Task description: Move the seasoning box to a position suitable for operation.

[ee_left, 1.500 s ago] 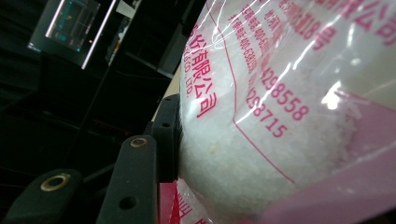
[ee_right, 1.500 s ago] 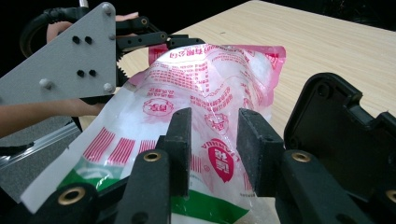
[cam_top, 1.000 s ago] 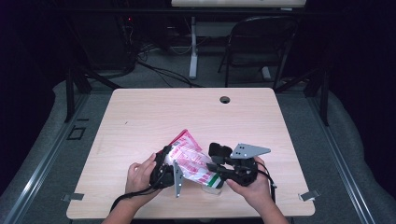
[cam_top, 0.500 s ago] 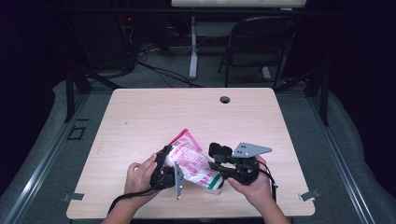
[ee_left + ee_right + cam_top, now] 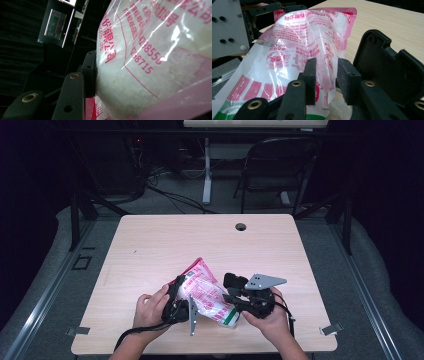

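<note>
i have a clear plastic bag [image 5: 202, 292] of white granules, printed in pink, lifted just above the near edge of the table [image 5: 150, 245] between my two hands. my left gripper [image 5: 181, 297] clamps the bag's body; in the left gripper view one pad [image 5: 90, 72] presses flat into the bulging plastic, the jaws roughly half open around it. my right gripper [image 5: 325, 80] has just been closing, and its two pads now pinch a loose fold of the film near the green-striped bottom end, with only a narrow gap left between them.

to do this well i judge i should keep the left grip firm but not crush the granules, take only film in the right jaws, not contents, and pull gently so the plastic does not tear or slip.

the writing is chinese in pink; i can read "co., ltd.", a "400-" phone number and digits such as "98558" and "98715". the brand name i cannot make out.
</note>
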A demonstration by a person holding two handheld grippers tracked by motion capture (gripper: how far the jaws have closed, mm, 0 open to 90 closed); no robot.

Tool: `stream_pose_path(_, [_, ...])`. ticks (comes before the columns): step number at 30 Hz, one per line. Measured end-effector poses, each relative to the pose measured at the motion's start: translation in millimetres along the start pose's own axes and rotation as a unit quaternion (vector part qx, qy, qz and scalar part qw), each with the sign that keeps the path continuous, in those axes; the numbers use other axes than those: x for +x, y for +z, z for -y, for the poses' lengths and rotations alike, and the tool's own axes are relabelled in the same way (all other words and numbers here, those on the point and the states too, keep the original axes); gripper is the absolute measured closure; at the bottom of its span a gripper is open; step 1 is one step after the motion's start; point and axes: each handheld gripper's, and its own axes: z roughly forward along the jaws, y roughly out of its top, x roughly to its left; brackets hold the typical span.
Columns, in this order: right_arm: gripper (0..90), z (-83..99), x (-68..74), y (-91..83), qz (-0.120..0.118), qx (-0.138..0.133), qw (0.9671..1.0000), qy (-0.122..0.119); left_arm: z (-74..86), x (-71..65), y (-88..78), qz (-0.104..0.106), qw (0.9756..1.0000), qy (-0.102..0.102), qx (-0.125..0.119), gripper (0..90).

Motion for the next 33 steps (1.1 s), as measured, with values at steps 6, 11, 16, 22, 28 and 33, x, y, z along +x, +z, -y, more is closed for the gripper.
stream_pose_path(6, [82.5,1.6,-0.1,2.2,0.001,0.011,0.9999,-0.002,-1.7,0.3,-0.6,-0.003,0.9999,0.013,-0.002,60.6])
stream_pose_path(11, [86.1,2.3,-1.1,2.5,0.001,0.017,0.9999,-0.004,-3.3,1.6,-0.4,-0.002,0.9998,0.021,-0.002,60.6])
stream_pose_path(16, [87.2,2.6,-1.7,2.6,-0.001,0.015,0.9999,-0.002,-4.7,2.4,-0.9,-0.002,0.9996,0.029,-0.001,60.7])
stream_pose_path(22, [87.3,2.1,-2.3,1.3,-0.003,0.014,0.9999,-0.002,-5.7,4.0,-1.9,-0.009,0.9992,0.039,-0.004,60.7])
stream_pose_path(28, [88.0,2.2,-2.2,0.7,-0.001,0.014,0.9999,-0.003,-6.2,3.1,-3.5,-0.016,0.9988,0.046,-0.004,60.7])
stream_pose_path(33, [88.5,1.4,-1.4,-0.5,0.000,0.013,0.9999,-0.006,-6.4,3.3,-5.0,-0.022,0.9986,0.048,-0.007,60.8])
